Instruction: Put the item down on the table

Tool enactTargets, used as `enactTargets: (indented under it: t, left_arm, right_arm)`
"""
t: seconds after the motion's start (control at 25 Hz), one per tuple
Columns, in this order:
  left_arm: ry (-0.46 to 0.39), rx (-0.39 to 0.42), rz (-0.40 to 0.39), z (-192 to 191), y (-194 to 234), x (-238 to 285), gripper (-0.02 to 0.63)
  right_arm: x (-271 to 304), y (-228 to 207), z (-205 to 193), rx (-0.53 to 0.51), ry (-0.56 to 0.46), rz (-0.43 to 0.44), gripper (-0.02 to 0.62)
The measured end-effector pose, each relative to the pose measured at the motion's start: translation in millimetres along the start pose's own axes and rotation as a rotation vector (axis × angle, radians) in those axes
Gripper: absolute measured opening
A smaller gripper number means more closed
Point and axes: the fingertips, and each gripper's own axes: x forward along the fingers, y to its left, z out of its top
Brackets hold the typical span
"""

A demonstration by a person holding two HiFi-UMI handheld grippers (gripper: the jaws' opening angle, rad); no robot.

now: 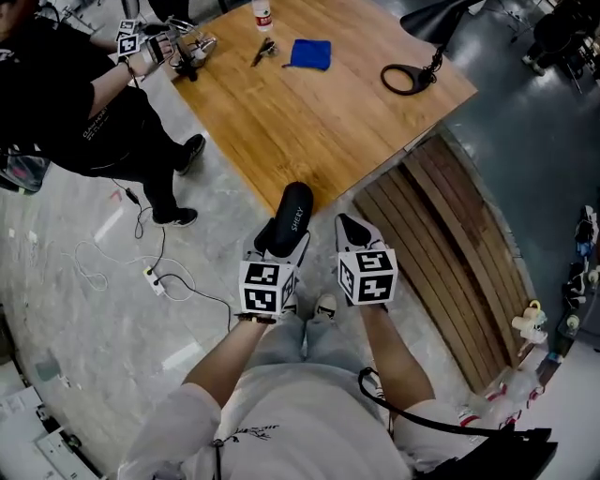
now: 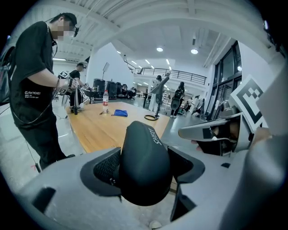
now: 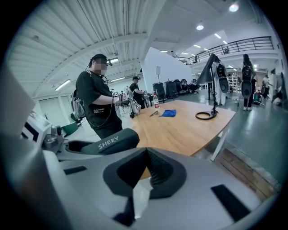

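A black oblong case point(image 1: 289, 217) printed "SHERY" is clamped in my left gripper point(image 1: 281, 240), just short of the near edge of the wooden table point(image 1: 309, 122). In the left gripper view the case point(image 2: 144, 166) fills the gap between both jaws, and the table point(image 2: 101, 128) stretches out beyond it. My right gripper point(image 1: 352, 229) hangs beside it on the right, shut with nothing in it. In the right gripper view its jaws point(image 3: 146, 167) meet in a point, the case point(image 3: 105, 143) shows at the left and the table point(image 3: 189, 130) lies ahead.
On the far part of the table lie a blue cloth point(image 1: 310, 53), a black ring with a cable point(image 1: 405, 79), a small bottle point(image 1: 262, 14) and a small dark tool point(image 1: 263, 50). Another person point(image 1: 75, 103) works with grippers at the table's far left corner. Wooden slats point(image 1: 450, 244) lie on the floor at the right.
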Motion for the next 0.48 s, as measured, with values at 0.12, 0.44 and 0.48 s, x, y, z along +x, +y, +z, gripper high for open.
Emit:
enactTargets:
  t: [0.12,0.44,0.48]
  left_arm:
    - [-0.015,-0.003,0.006,-4,11,24,0.331]
    - [-0.005,0.025,0.062,-19,54,83,0.328]
    - [-0.004,0.026,0.063,-19,55,85,0.328]
  right_arm:
    - [19,-5,-6,0.009,0.005,0.002,0.005]
    - [60,-23,-28,0.055,0.046,-0.001,0.005]
    - [62,-24,-30,0.060,0.048,-0.002,0.005]
